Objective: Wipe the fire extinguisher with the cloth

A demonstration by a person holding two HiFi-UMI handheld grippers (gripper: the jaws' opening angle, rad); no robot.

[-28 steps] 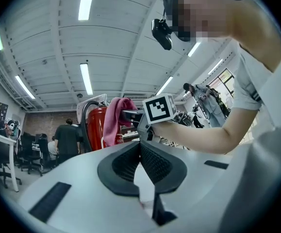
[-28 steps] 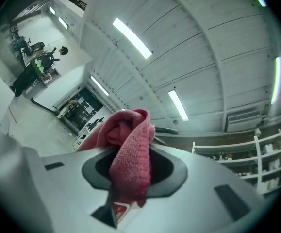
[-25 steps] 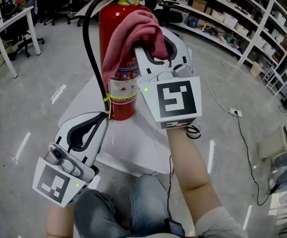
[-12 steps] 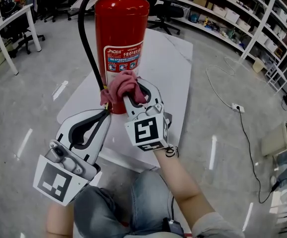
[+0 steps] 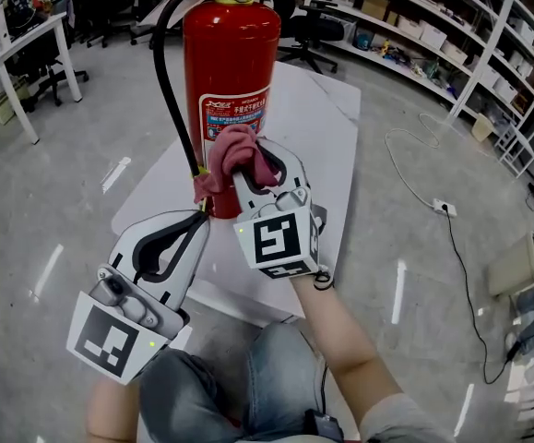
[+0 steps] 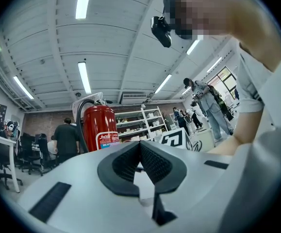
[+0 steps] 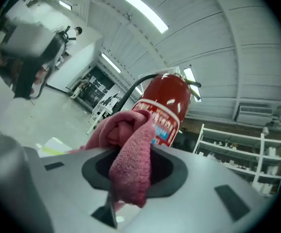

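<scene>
A red fire extinguisher (image 5: pixel 231 58) with a black hose (image 5: pixel 167 100) stands upright on a white table (image 5: pixel 326 127). My right gripper (image 5: pixel 244 172) is shut on a bunched pink cloth (image 5: pixel 234 157), pressed against the cylinder's lower front below its label. The right gripper view has the cloth (image 7: pixel 130 154) clamped between the jaws, with the extinguisher (image 7: pixel 164 111) just beyond. My left gripper (image 5: pixel 197 218) hovers near the table's front left, by the extinguisher's base, jaws shut and empty. The left gripper view looks past the closed tips (image 6: pixel 140 149) to the extinguisher (image 6: pixel 99 129).
The table stands on a glossy grey floor. Shelving (image 5: pixel 451 35) with boxes runs along the right, a desk (image 5: pixel 13 49) and office chairs stand at the back left. A cable with a power strip (image 5: pixel 442 209) lies on the floor to the right. My knees (image 5: pixel 248 386) are below the table's front edge.
My right gripper has carried the cloth from high on the extinguisher down to its lower front, then slightly back up. The left gripper has stayed near the base.
</scene>
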